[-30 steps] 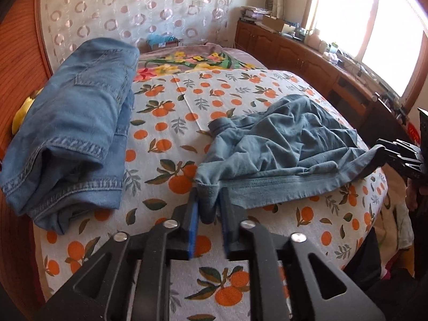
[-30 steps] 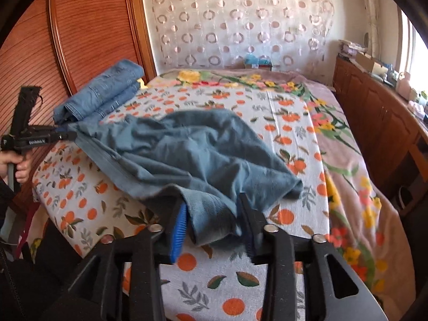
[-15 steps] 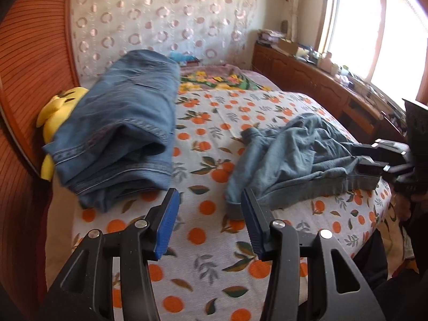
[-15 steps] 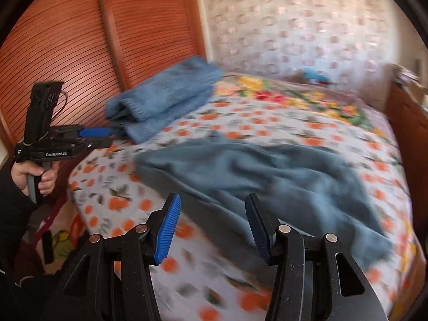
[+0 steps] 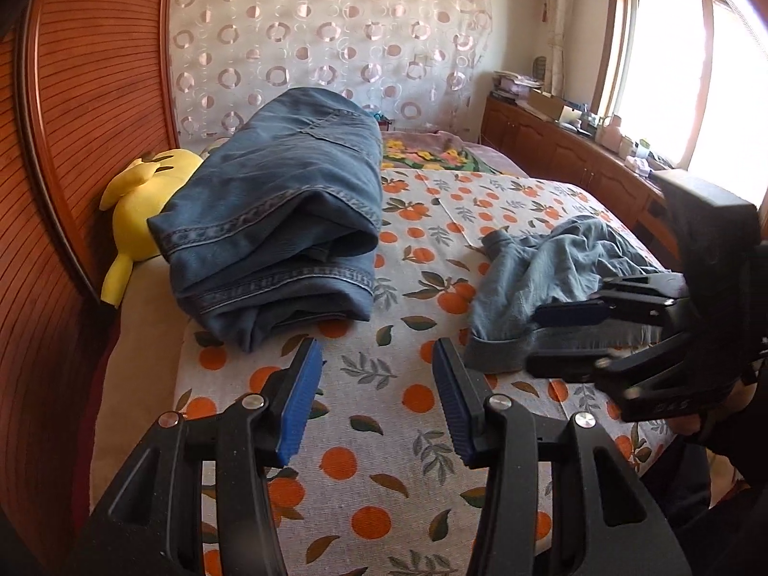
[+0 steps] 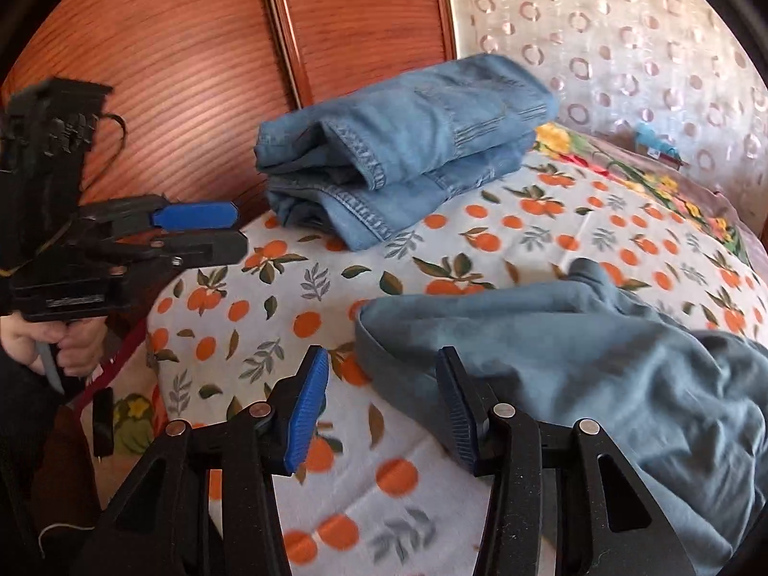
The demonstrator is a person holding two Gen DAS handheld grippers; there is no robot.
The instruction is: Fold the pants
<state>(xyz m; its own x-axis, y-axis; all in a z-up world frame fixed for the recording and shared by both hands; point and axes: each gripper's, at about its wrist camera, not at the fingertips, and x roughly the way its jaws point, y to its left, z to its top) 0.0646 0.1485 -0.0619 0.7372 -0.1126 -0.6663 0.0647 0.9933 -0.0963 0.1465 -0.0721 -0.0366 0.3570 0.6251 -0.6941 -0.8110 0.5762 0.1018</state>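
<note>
**Pants loose on the bedspread, both grippers empty**

Grey-blue pants (image 6: 600, 365) lie crumpled at lower right on the orange-print bedspread (image 6: 269, 317). Left gripper (image 5: 374, 401) and right gripper (image 6: 384, 403) stand half open, gripping nothing; the right has just been closing slightly. Folded jeans (image 6: 403, 144) sit upper centre.

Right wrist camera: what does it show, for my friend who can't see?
The open right gripper hovers over an orange-print bedspread, beside crumpled grey-blue pants. Folded jeans lie further back; the left gripper is at the left.
</note>
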